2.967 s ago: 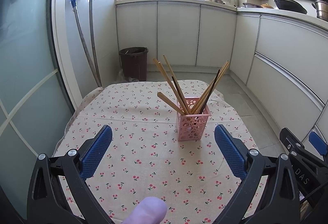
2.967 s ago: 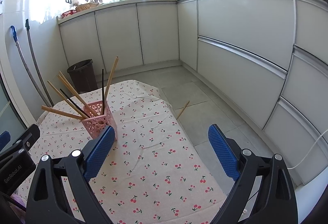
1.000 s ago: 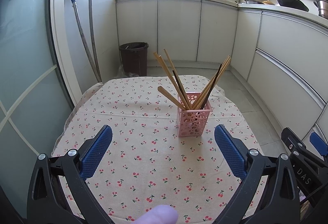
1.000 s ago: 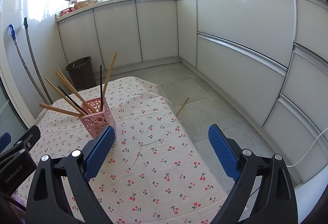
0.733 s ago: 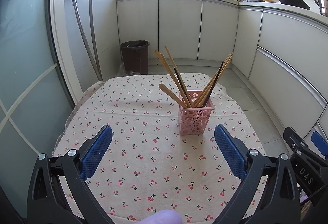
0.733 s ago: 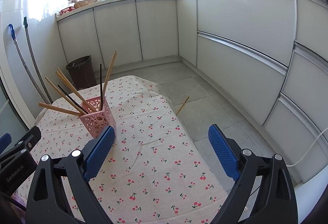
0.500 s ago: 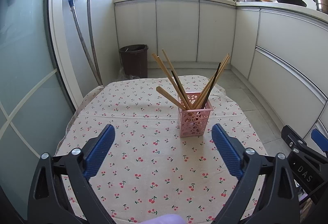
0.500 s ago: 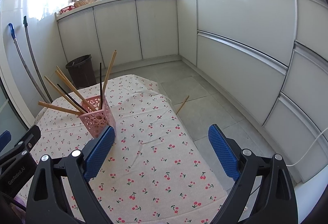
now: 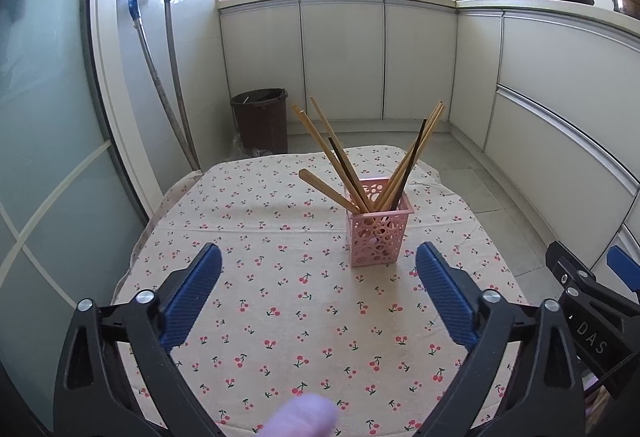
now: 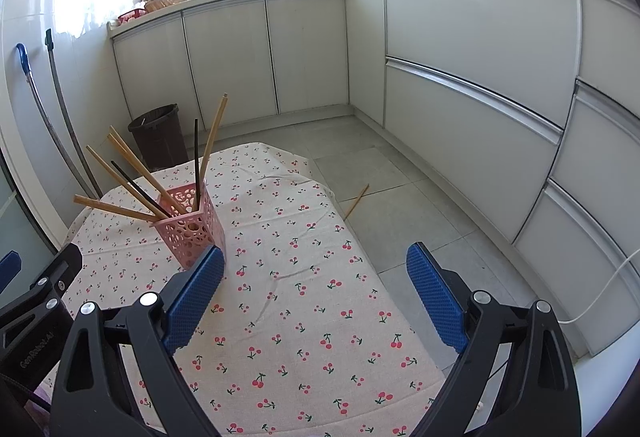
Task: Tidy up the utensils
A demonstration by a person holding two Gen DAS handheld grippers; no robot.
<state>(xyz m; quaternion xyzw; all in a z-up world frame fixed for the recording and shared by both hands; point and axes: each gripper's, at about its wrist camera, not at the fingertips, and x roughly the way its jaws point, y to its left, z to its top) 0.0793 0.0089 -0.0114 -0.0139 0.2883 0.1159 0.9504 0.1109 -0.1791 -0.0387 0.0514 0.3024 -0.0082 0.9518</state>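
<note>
A pink perforated holder (image 9: 376,233) stands upright on the cherry-print tablecloth (image 9: 280,277); it also shows in the right wrist view (image 10: 192,233). Several wooden and black chopsticks (image 9: 340,157) lean out of it, also seen in the right wrist view (image 10: 136,173). My left gripper (image 9: 318,289) is open and empty, held above the cloth in front of the holder. My right gripper (image 10: 316,293) is open and empty, to the right of the holder. One wooden chopstick (image 10: 356,201) lies on the floor beyond the table.
A dark waste bin (image 9: 262,121) stands behind the table. Two mop handles (image 9: 160,85) lean on the left wall. White cabinets (image 10: 460,85) run along the back and right. A glass door (image 9: 44,157) is at the left. A fingertip (image 9: 300,417) shows at the bottom edge.
The left gripper has drawn back and risen slightly, so the holder looks a little farther away. The right gripper's view is almost unchanged. Both stay open.
</note>
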